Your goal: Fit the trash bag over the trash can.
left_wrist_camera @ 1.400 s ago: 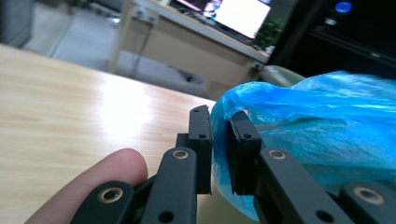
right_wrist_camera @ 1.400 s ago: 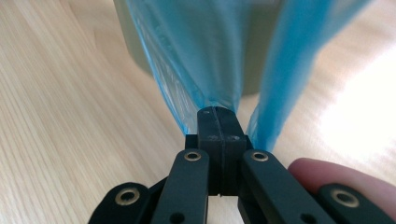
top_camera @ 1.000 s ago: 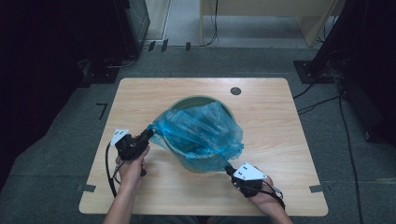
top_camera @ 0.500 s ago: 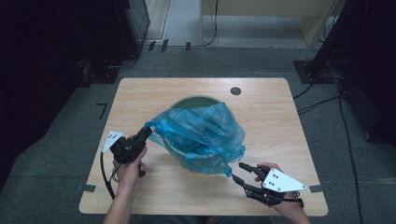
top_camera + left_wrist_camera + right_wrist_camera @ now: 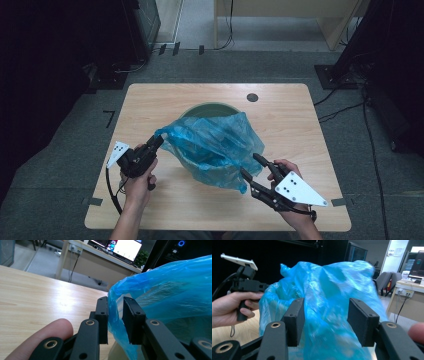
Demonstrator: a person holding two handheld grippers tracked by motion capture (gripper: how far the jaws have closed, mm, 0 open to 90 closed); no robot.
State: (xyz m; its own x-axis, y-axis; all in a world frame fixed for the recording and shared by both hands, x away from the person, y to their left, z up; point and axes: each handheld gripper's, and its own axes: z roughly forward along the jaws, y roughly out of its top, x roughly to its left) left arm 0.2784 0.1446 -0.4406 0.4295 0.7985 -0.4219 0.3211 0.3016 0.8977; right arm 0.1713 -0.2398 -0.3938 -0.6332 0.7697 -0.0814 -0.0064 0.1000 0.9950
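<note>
A crumpled blue plastic bag (image 5: 215, 145) drapes over a green bin (image 5: 210, 107) in the middle of the wooden table (image 5: 200, 210). My left gripper (image 5: 157, 141) holds the bag's left corner. In the left gripper view the film (image 5: 170, 290) is pinched between the jaws (image 5: 115, 307), which have just been easing open slightly. My right gripper (image 5: 249, 166) hovers at the bag's lower right edge. Its jaws have just been opening and stand wide apart. In the right gripper view the bag (image 5: 332, 290) hangs loose past the right gripper (image 5: 325, 312), pressed by neither pad.
A round cable hole (image 5: 252, 97) sits near the table's far edge. Dark cabinets and cables stand on the floor beyond and to both sides. The left gripper view looks past the table to a desk with monitors (image 5: 125, 250). In the right gripper view the left hand and left gripper (image 5: 247, 285) are at the left.
The right gripper has let go of the bag's lower right edge, opened and lifted back toward the person. The left gripper stays on the bag's left corner, drawn slightly outward.
</note>
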